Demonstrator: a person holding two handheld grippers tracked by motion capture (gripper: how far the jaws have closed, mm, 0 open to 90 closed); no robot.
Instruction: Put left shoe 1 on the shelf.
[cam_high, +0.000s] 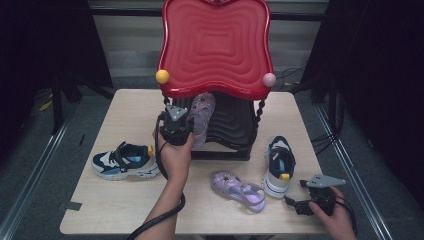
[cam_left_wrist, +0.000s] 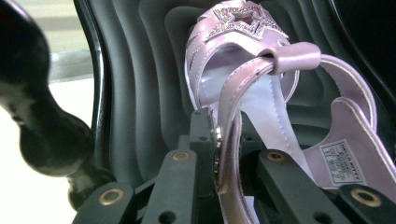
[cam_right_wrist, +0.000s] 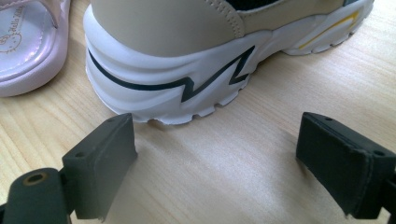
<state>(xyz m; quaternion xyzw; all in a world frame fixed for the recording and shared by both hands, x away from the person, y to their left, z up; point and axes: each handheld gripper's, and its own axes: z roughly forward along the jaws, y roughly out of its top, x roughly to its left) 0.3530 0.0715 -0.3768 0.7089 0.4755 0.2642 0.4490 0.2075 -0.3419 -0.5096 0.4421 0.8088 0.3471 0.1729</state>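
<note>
My left gripper (cam_high: 188, 125) is shut on a purple sandal (cam_high: 202, 111) and holds it at the black lower shelf (cam_high: 235, 120) of a red-topped rack (cam_high: 215, 45). In the left gripper view the gripper (cam_left_wrist: 229, 140) clamps the sandal's (cam_left_wrist: 261, 93) side strap, toe up against the ribbed black shelf (cam_left_wrist: 140, 70). My right gripper (cam_high: 296, 196) rests open at the table's front right, just behind the heel of a navy and white sneaker (cam_high: 279, 165). The right gripper view shows the gripper (cam_right_wrist: 219, 158) wide open, the sneaker heel (cam_right_wrist: 177, 56) a short way ahead.
A second purple sandal (cam_high: 239, 190) lies on the wooden table (cam_high: 120, 210) left of that sneaker; its heel end (cam_right_wrist: 28, 42) shows beside the sneaker. A matching sneaker (cam_high: 125, 161) lies at the left. A black rack post (cam_left_wrist: 42, 126) stands close to the left gripper.
</note>
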